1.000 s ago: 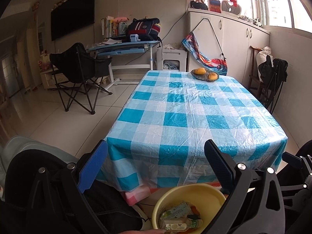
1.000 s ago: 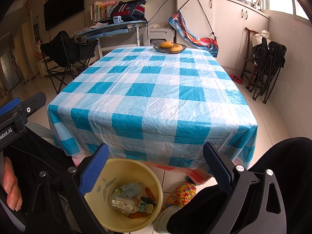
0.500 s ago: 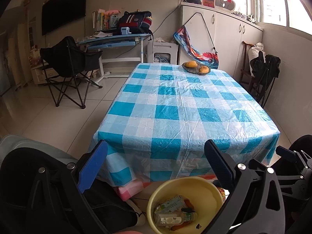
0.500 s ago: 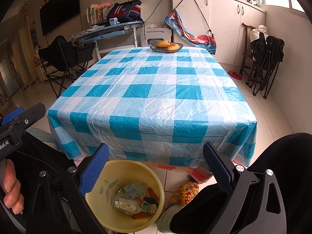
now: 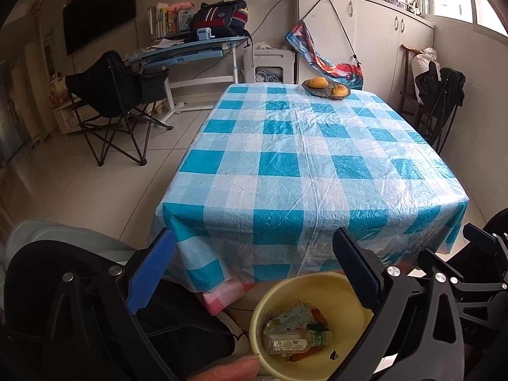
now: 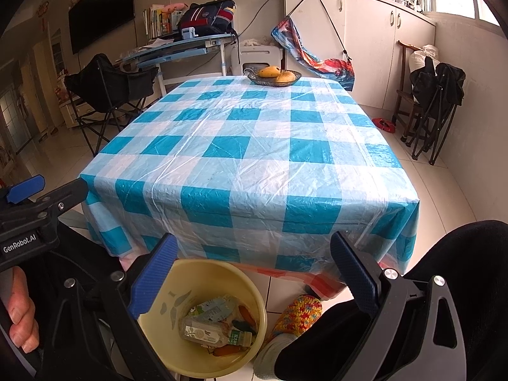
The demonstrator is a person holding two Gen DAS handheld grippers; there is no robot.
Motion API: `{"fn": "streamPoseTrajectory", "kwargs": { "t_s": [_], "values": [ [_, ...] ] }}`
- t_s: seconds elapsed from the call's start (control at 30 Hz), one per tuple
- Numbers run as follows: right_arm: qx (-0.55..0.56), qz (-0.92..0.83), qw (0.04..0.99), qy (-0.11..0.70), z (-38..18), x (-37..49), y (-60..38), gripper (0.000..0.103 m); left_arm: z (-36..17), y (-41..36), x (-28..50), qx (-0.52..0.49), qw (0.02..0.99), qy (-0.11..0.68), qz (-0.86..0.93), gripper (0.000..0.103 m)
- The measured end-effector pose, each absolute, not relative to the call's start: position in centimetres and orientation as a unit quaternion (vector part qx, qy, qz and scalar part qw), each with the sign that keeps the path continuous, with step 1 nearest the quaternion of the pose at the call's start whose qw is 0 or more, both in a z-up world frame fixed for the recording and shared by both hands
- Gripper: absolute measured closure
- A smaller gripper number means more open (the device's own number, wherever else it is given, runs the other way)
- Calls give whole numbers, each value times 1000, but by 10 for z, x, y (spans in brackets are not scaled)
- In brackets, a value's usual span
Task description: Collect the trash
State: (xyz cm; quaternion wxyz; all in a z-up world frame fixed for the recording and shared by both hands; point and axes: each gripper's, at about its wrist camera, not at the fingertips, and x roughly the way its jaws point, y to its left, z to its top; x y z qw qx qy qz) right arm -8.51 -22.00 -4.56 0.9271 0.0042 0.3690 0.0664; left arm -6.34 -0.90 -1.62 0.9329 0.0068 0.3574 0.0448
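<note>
**Inspector:** Starting with the trash: it lies in the yellow bin [image 6: 203, 314], a round, smooth plastic tub on the tiled floor directly below the right gripper [image 6: 254, 273] and below the left gripper [image 5: 254, 273]. Inside are a clear bottle [image 6: 206, 333] with a green cap, a crumpled carton [image 6: 212, 309] and something orange, partly buried.

**Clerk:** State of the tools?

**Inspector:** Both spread wide, nothing between the fingers. Each has blue textured pads on black frames.

**Clerk:** Room to move?

**Inspector:** Ahead of both grippers stands the table [image 6: 254, 158]; its glossy, creased blue-and-white checked cloth hangs over the near edge, just beyond the bin's far rim. Its top is bare up to a fruit dish [image 6: 274, 77] at the far end. Open tile runs along either side.

**Clerk:** Anything obscured?

**Inspector:** The bin's near rim is cut off by gripper frames. A crocheted slipper [image 6: 295, 314] beside the bin is half hidden by a dark trouser leg.
</note>
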Motion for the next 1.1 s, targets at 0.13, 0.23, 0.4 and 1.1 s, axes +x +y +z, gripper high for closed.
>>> {"fn": "streamPoseTrajectory", "kwargs": {
  "t_s": [0.13, 0.23, 0.4, 1.1],
  "values": [
    [23, 67, 929, 364, -38, -80, -228, 10, -15, -5, -64, -4, 932, 361, 38, 7],
    [34, 64, 929, 362, -31, -69, -234, 10, -13, -5, -65, -3, 933, 359, 41, 7],
    [35, 59, 931, 358, -19, -38, -241, 10, -8, -2, -62, -6, 933, 356, 52, 7],
    [-36, 5, 904, 427, -36, 153, -266, 8, 7, -4, -7, -20, 926, 374, 45, 7]
  ]
}}
